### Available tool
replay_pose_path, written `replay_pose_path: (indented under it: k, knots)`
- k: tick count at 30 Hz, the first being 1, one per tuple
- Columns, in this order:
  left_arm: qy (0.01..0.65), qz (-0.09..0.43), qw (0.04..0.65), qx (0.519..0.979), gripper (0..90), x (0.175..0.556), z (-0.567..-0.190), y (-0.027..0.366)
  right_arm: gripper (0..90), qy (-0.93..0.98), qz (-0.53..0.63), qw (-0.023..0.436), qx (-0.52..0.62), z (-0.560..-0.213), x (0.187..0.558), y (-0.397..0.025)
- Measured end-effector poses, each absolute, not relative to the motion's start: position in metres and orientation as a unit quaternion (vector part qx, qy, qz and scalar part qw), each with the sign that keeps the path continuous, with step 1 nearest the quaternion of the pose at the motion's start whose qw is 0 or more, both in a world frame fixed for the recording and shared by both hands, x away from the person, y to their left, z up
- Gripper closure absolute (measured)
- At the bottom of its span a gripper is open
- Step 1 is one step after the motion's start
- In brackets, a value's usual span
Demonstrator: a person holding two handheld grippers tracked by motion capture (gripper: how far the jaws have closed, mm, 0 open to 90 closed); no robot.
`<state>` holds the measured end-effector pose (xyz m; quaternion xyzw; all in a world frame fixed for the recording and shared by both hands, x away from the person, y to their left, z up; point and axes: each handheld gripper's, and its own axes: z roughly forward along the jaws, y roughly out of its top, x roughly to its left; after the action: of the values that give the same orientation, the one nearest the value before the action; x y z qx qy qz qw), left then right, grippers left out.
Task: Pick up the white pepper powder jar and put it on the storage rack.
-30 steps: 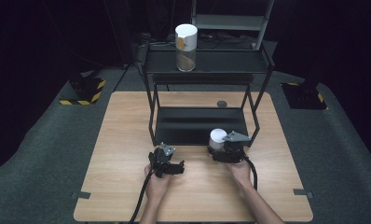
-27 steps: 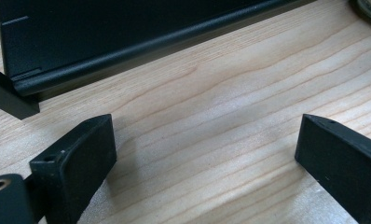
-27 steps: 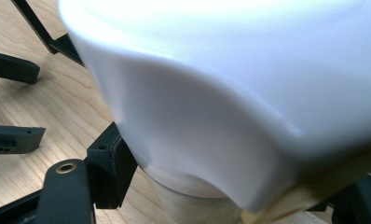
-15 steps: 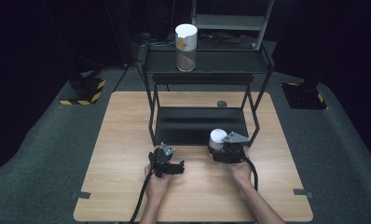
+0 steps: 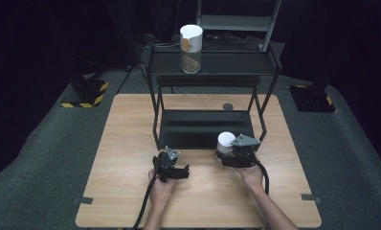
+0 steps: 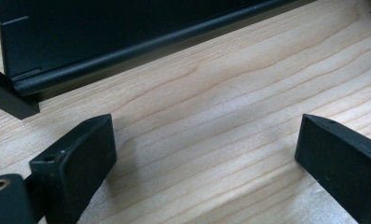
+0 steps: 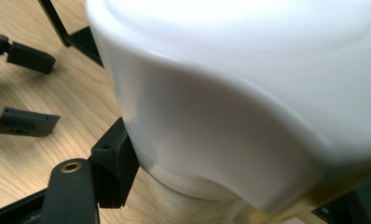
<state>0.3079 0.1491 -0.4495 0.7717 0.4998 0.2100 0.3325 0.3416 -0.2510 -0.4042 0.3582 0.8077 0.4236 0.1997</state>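
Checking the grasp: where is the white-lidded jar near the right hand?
High view: the white-lidded jar sits between the right gripper's jaws, at the black rack's front right corner.

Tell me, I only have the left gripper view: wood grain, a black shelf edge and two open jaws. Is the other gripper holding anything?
Observer: Yes. The right gripper is shut on a white-lidded jar; one jaw presses its side in the right gripper view.
Operator: Where does that jar stand?
Observer: At the front right corner of the black rack, in the high view.
Operator: Anything on top of the rack?
Observer: A second jar with a white lid stands upright on the top shelf.
Operator: And my gripper?
Observer: The left gripper sits low over the wooden table, in front of the rack.
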Motion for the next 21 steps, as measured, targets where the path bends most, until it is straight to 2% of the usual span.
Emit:
replay_pose_path:
  k: [10, 21]
  knots:
    - [0.5, 0.21, 0.333, 0.772, 5.2, 0.308, -0.45, 0.149, 30.1, 0.8, 0.441, 0.188, 0.361, -0.381, 0.343, -0.267]
    - [0.5, 0.21, 0.333, 0.772, 5.2, 0.308, -0.449, 0.149, 30.1, 0.799, 0.438, 0.201, 0.359, -0.354, 0.345, -0.271]
